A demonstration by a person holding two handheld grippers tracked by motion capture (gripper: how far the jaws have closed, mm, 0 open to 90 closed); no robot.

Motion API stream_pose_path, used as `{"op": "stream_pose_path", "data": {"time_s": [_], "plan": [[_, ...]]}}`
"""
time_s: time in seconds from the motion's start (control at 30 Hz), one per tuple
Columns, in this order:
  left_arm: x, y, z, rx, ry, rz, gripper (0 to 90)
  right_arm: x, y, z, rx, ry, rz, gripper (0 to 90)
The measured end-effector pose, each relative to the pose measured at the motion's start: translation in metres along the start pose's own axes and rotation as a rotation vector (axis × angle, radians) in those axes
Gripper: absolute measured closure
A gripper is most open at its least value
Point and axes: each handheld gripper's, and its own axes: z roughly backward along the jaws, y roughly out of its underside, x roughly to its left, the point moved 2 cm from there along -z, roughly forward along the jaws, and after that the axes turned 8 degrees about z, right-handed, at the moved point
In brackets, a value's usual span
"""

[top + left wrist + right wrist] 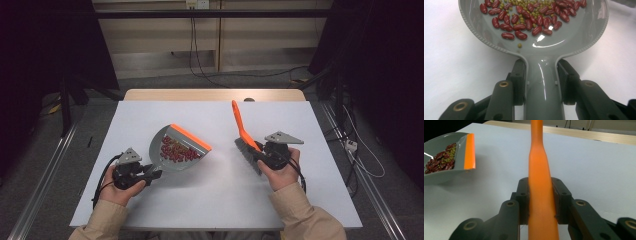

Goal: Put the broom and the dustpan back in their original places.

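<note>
While the left gripper [150, 175] pinches the grey handle of the dustpan [175, 150], the pan sits tipped back, its orange lip raised, which keeps the beans [175, 150] pooled against the rear wall rather than sliding out. In the left gripper view the jaws press on either side of the handle just behind the bowl, and the red beans [529, 20] lie mixed with small green ones across the grey floor of the pan. The dustpan hangs just above the white table [215, 200], left of centre.

The right gripper [260, 152] clamps the orange handle of the brush [245, 137], jaws shut tight on it in the right gripper view. The brush [539, 170] stands well apart from the pan, its handle pointing up and away and its dark bristles down near the table, right of centre. That spacing looks deliberate: the sweeping seems finished, since no loose beans show on the table, and the brush is held clear so the pan can be carried off without a knock.
</note>
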Motion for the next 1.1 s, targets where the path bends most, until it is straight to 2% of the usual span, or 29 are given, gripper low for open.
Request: {"op": "stream_pose_path", "data": {"time_s": [0.33,0.53,0.8,0.93,1.0,1.1], "plan": [[0.017,0.000,-0.002,-0.004,-0.108,0.086,63.1,-0.013,0.005,0.003,0.002,0.022,-0.020,71.4],[0.025,0.001,-0.005,-0.014,-0.154,0.141,63.1,-0.018,0.006,0.006,0.008,0.035,-0.013,71.4],[0.036,0.003,-0.006,0.008,-0.222,0.176,63.1,-0.023,0.008,0.009,0.003,0.040,-0.011,71.4],[0.040,0.004,-0.006,0.000,-0.238,0.202,63.1,-0.028,0.010,0.012,0.002,0.056,-0.018,71.4],[0.042,0.004,-0.006,0.017,-0.245,0.206,63.1,-0.030,0.012,0.013,0.002,0.058,-0.020,71.4],[0.043,0.004,-0.007,0.017,-0.259,0.213,63.1,-0.033,0.014,0.013,0.006,0.070,-0.027,71.4]]}}
